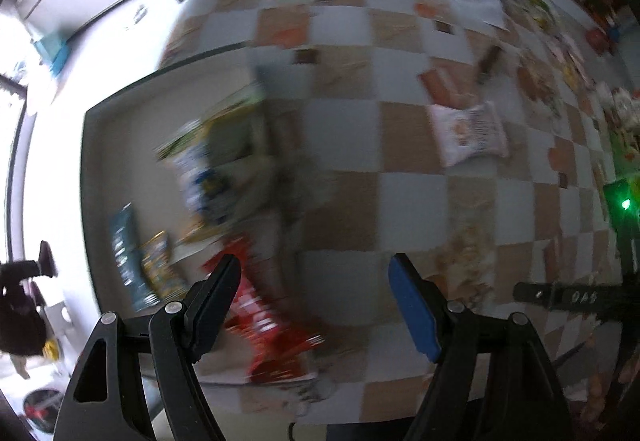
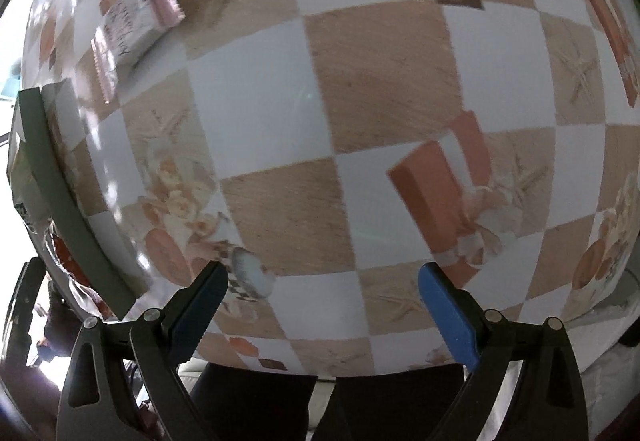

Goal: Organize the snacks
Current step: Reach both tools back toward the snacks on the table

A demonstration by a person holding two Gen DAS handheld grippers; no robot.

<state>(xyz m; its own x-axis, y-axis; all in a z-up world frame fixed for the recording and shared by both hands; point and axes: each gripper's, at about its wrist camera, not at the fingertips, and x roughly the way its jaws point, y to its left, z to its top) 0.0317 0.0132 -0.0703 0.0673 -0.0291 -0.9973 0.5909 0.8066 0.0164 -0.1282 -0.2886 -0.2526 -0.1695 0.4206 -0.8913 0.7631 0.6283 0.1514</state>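
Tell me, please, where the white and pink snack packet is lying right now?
The white and pink snack packet lies on the checkered tablecloth, right of the tray in the left wrist view; in the right wrist view it sits upper left.

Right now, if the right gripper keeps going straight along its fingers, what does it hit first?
Probably bare tablecloth. The right gripper is open and empty, and nothing lies ahead between its fingers. The white-and-pink snack packet sits far off to the left, and the tray is at the left edge.
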